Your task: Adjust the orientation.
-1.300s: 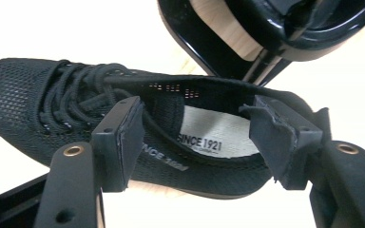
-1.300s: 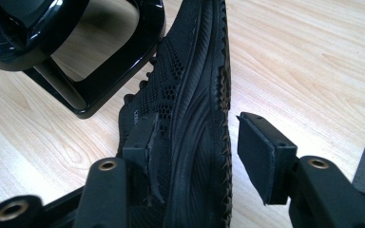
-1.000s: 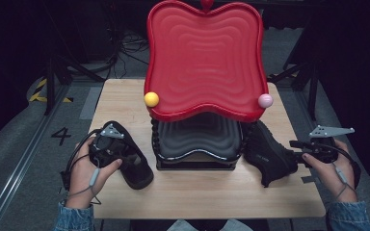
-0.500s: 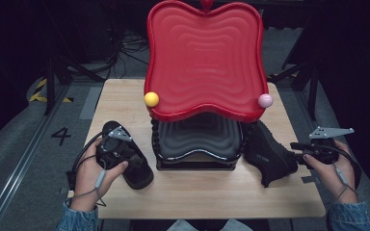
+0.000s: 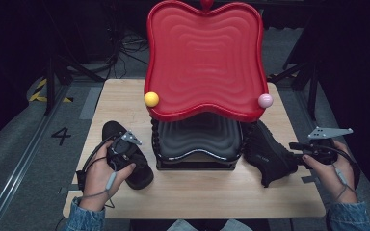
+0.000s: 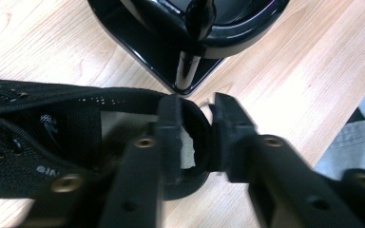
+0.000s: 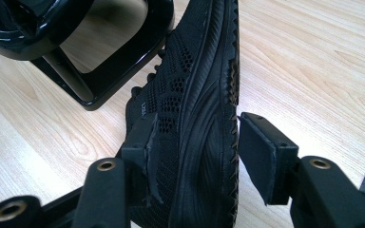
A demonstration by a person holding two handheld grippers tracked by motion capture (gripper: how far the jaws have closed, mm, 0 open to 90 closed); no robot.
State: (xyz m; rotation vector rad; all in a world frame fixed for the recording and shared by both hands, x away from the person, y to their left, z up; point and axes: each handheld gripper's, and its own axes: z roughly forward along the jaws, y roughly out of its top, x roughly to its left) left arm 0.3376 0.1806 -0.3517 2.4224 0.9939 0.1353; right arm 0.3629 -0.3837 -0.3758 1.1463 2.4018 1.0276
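Note:
Two black shoes lie on the wooden table [image 5: 125, 103]. The left shoe [image 5: 111, 132] [image 6: 52, 142] lies in front of the stand's left side. My left gripper [image 5: 127, 153] [image 6: 197, 118] is open and straddles its heel rim, one jaw inside the opening and one outside, with a sliver of pale insole showing between. The right shoe [image 5: 265, 154] [image 7: 195, 71] lies on its side, its sole turned right. My right gripper [image 5: 293, 145] [image 7: 195, 133] is open around it. One jaw touches the mesh upper; the other stands just off the sole.
A glossy black stand [image 5: 197, 139] [image 6: 180, 61] [image 7: 90, 71] sits mid-table between the shoes and carries a large red apple-shaped tray [image 5: 204, 57]. A yellow ball [image 5: 151, 99] and a pink ball [image 5: 265, 100] sit at the tray's lower corners. Dark floor and cables surround the table.
My left gripper has slid a little to the right along the left shoe, toward the stand. The right gripper and both shoes have stayed where they were.

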